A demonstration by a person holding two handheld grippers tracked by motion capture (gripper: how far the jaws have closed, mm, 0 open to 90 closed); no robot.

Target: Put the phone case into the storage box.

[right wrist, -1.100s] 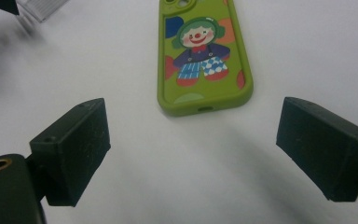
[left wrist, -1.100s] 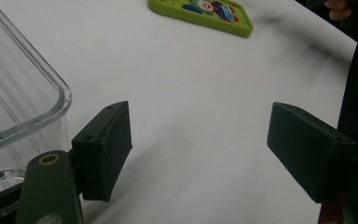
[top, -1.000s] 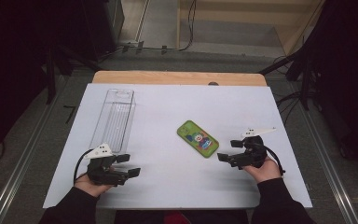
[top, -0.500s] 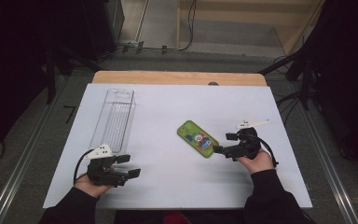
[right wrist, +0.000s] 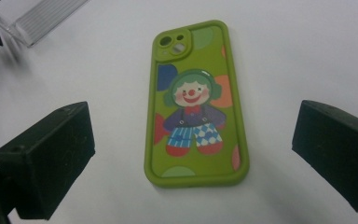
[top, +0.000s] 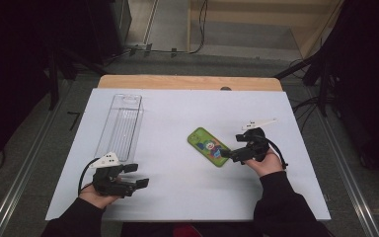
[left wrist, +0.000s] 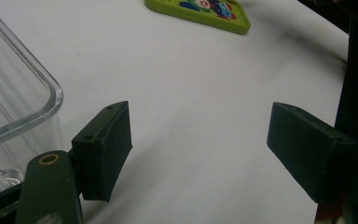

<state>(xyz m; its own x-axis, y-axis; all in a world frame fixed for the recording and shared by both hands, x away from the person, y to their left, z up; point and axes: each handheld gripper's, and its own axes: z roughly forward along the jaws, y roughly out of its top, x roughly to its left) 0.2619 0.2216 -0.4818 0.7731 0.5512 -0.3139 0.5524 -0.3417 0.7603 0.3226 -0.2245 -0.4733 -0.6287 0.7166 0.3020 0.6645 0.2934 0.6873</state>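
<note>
Your right gripper (top: 231, 154) has moved in toward the phone case (top: 208, 146) since the earlier frames: it was out near the table's right edge then, and now its tips sit just at the case's near corner. Its jaws have also just been opening, and they now stand as wide as they go. In the right gripper view the case (right wrist: 195, 103) lies flat between the two pads, clown side up, camera cutout at the far end; neither pad touches it, and white table shows on both sides. So nothing is gripped yet. I read this as the approach before a pick: you are lined up along the case's length, with the pads set to close across its narrow sides.

Your left gripper (top: 131, 176) has stayed where it was, near the front left of the table (top: 177, 113). Its jaws are parted and empty, with bare table between the pads in the left gripper view. The clear tray (left wrist: 14, 88) stands just beside its left pad, not touching as far as I can tell.

The case lies right of the table's centre, well apart from the tray (top: 121, 126) at the left.
</note>
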